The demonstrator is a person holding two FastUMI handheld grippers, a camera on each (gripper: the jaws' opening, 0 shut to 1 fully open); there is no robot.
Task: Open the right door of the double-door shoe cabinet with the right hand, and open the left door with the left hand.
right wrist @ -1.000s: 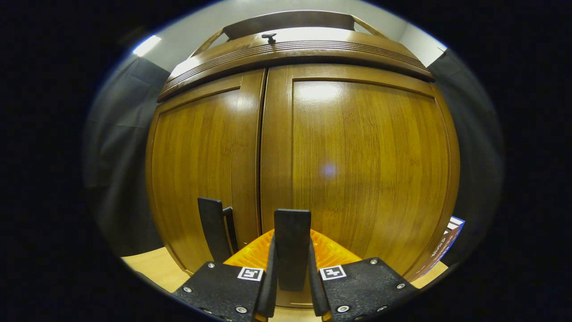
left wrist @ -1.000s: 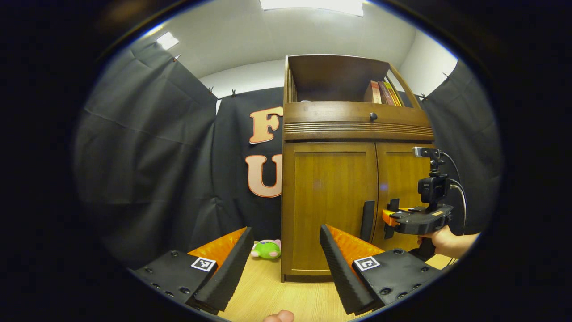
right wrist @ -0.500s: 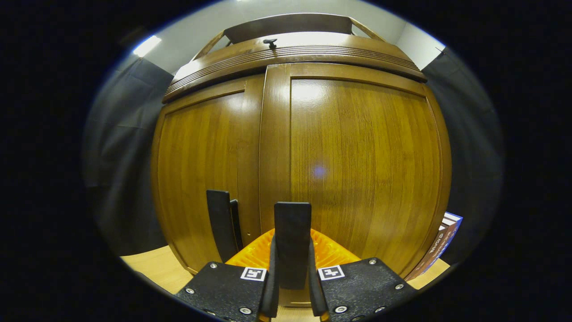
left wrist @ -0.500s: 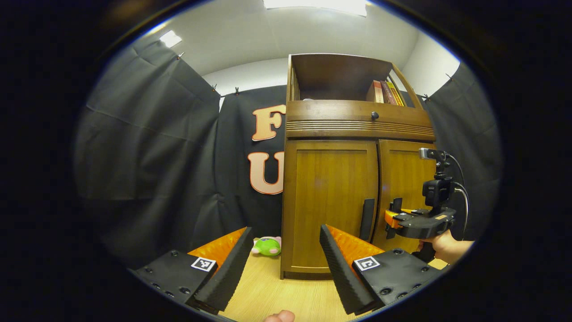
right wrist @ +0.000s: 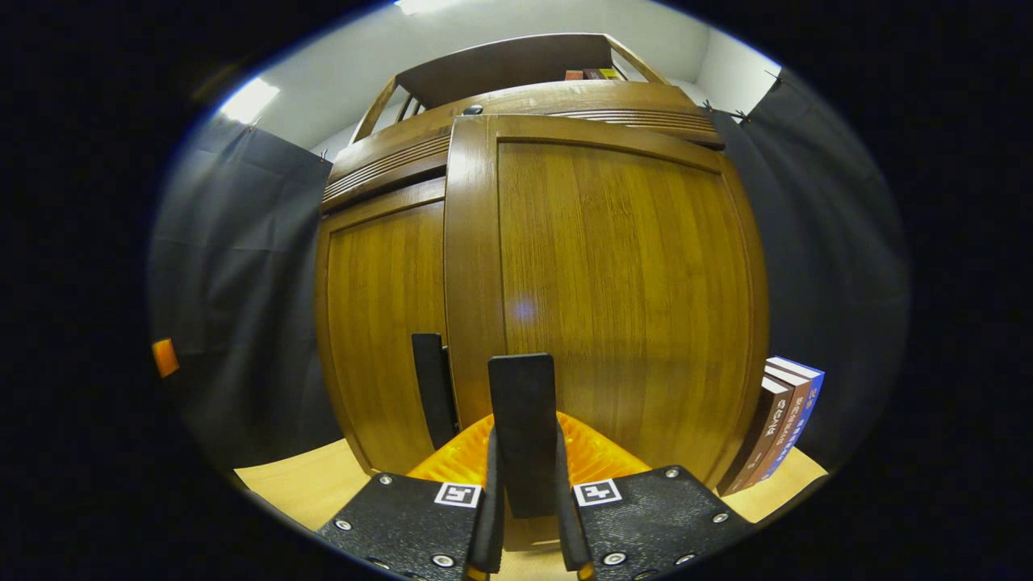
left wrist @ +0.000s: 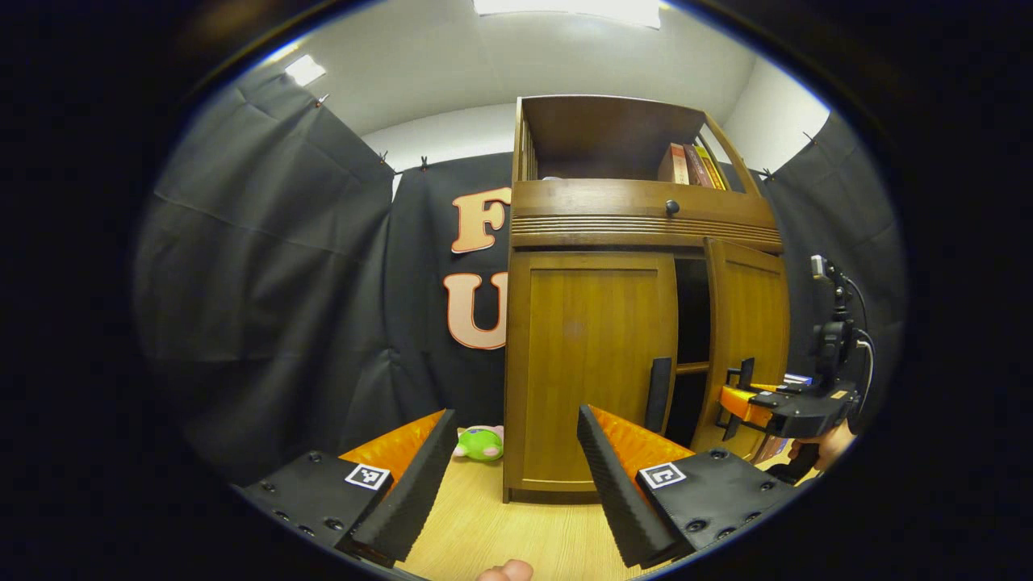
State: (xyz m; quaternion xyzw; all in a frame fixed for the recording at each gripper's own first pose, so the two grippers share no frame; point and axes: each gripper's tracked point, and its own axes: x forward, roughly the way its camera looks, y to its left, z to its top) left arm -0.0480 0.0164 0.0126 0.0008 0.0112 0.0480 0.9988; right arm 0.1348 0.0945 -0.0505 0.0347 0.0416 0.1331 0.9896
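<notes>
Shoe cabinet (left wrist: 593, 363) is seen standing on the wooden floor (left wrist: 484, 532) against the booth's back wall; its right door (right wrist: 621, 307) is swung partly open, its left door (left wrist: 593, 367) shut. The right door's handle (right wrist: 523, 432) is clamped between the fingers of the right gripper (right wrist: 524, 516). The left gripper (left wrist: 508, 476) is held wide apart, well short of the left door's handle (left wrist: 658, 395).

Brown wooden shoe cabinet (left wrist: 637, 226) standing upright; right door (left wrist: 746, 323) swung partly open, dark gap showing beside it; left door (left wrist: 593, 355) shut flush, black handle (left wrist: 658, 394) vertical near its right edge.
</notes>
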